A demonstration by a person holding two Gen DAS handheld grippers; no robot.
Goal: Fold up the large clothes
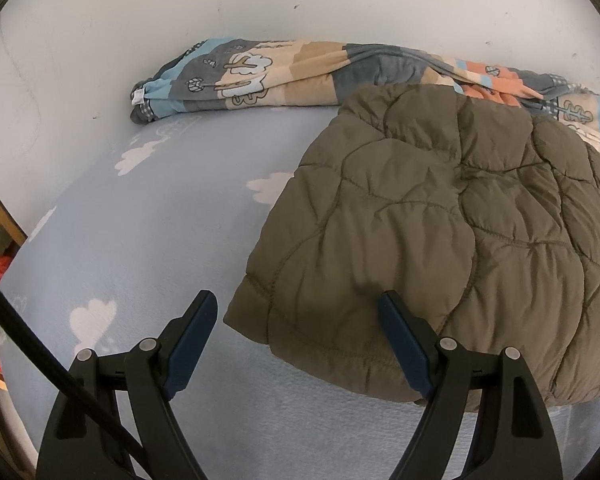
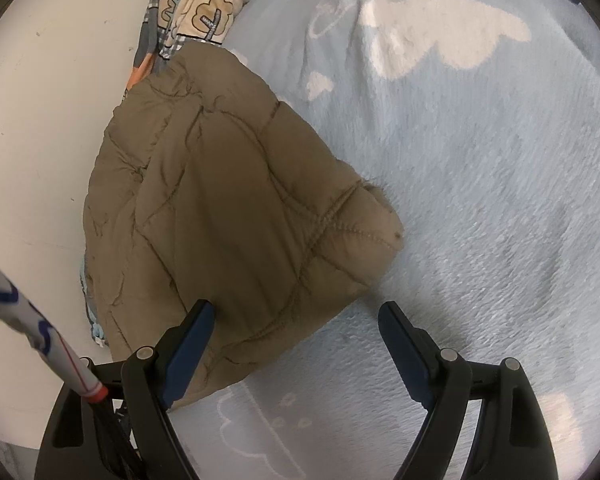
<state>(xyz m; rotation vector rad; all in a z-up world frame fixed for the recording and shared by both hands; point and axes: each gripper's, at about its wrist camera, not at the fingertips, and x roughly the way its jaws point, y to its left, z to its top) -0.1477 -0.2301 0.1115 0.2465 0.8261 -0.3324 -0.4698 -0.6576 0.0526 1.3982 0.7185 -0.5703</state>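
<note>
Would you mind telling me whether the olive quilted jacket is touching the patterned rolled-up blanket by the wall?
Touching: in the left wrist view, the olive quilted jacket overlaps the patterned rolled-up blanket at its far edge.

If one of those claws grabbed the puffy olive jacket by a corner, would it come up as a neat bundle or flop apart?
The jacket would probably flop open: it is soft, quilted padding, loosely folded, with nothing holding the layers together. It looks light for its bulk, being puffy. Its smooth shell may slip between the open left gripper's fingers.

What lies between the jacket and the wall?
Left wrist view: a rolled patterned quilt lies along the wall, behind the jacket.
</note>
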